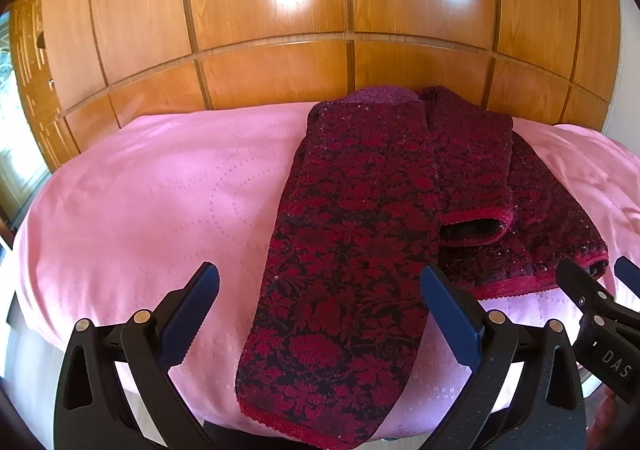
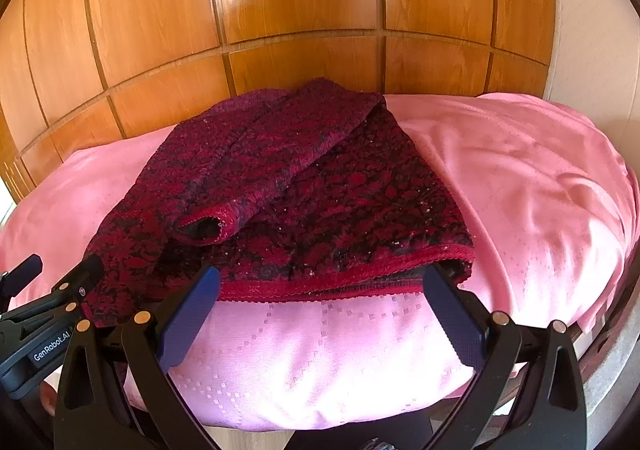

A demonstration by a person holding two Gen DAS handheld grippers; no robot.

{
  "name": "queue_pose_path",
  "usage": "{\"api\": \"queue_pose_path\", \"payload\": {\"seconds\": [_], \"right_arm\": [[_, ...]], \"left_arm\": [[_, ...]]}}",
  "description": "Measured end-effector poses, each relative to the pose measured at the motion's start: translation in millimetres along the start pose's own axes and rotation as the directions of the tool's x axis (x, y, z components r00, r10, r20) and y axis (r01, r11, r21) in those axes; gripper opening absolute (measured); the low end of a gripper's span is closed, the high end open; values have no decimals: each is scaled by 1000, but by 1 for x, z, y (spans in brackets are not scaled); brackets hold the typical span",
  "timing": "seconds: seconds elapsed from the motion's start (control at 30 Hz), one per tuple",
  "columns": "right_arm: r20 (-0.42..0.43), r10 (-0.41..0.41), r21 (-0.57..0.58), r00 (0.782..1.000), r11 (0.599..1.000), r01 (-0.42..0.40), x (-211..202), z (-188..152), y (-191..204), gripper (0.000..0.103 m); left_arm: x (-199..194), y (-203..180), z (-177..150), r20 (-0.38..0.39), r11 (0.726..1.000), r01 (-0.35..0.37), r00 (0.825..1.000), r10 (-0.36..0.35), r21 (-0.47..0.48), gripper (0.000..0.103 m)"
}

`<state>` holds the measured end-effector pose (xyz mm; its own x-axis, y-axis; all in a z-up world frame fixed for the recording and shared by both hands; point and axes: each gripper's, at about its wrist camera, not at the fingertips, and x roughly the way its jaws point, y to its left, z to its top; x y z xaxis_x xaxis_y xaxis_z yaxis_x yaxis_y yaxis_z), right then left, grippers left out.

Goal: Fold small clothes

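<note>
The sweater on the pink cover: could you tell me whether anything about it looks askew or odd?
Yes. The sweater is only half folded: one sleeve lies across the body, while its left part hangs over the near edge of the pink cover.

Both views are taken from low over the near edge of a surface covered by a pink cloth [image 1: 140, 186], and both are faced across it toward a wooden panelled wall [image 1: 260, 10]. In the left wrist view, the left gripper [image 1: 320, 314] is seen wide apart in the foreground, close above the near end of a dark red patterned garment [image 1: 344, 250]. The right wrist view is set further to the right, with the right gripper [image 2: 320, 314] held just before the garment's red hem. The garment, the cloth and the wall are shared by both views, and each gripper is caught at the other view's edge.
</note>
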<state>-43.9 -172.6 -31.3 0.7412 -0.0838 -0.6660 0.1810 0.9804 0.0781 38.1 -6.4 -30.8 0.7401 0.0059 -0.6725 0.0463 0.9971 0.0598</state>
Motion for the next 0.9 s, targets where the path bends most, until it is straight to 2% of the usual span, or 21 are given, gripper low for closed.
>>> {"api": "queue_pose_path", "payload": {"seconds": [0.17, 0.27, 0.57, 0.77, 0.9], "right_arm": [[9, -2, 7, 1000, 1000, 2, 3, 4, -2, 101], [-11, -29, -17, 1000, 999, 29, 9, 12, -4, 101], [27, -82, -71, 996, 994, 84, 3, 27, 1, 101], [35, -97, -137, 995, 985, 101, 8, 26, 11, 101], [27, -102, -153, 994, 983, 105, 11, 25, 15, 101]], "left_arm": [[8, -5, 3, -30, 996, 58, 998, -57, 64, 99], [7, -8, 2, -14, 990, 59, 998, -58, 130, 99], [5, 4, -6, -26, 990, 101, 995, -99, 98, 99], [-5, -1, -15, -24, 974, 162, 987, -160, 161, 99], [-6, -11, -18, -19, 962, 172, 985, -172, 214, 99]]}}
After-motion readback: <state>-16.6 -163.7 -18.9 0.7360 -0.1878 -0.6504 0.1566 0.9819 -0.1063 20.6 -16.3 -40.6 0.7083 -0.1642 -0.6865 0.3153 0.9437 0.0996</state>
